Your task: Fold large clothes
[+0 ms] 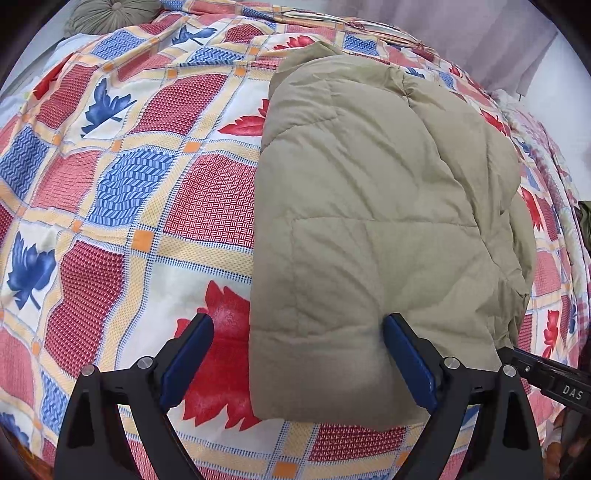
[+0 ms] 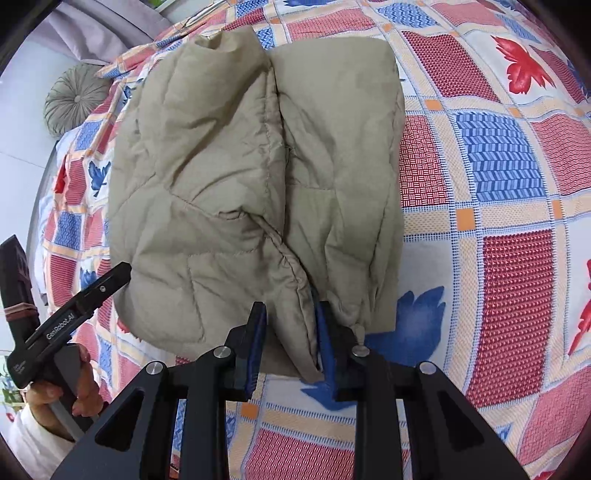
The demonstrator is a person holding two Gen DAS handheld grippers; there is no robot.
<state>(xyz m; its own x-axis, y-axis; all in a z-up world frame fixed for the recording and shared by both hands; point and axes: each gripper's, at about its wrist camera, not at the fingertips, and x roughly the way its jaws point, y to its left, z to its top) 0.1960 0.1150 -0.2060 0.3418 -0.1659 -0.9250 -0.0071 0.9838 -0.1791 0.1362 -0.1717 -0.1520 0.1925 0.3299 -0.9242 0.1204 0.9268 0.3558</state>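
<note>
Bed quilt (image 1: 122, 192) under jacket (image 1: 369, 221): your left tool (image 1: 297, 360) gapes empty; right tool (image 2: 290, 343) pinches a hem fold that may slip.

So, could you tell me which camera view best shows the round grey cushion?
The right wrist view: the round grey cushion shows nearly whole there, pleats and centre button visible, beside the patterned bedspread and left of the beige jacket. In the left wrist view the cushion is cut off by the top edge.

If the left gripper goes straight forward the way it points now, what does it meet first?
Most likely the beige padded jacket: its near edge already lies between the open jaws of the left gripper. The patterned bedspread is just beneath, though depth is unclear.
</note>
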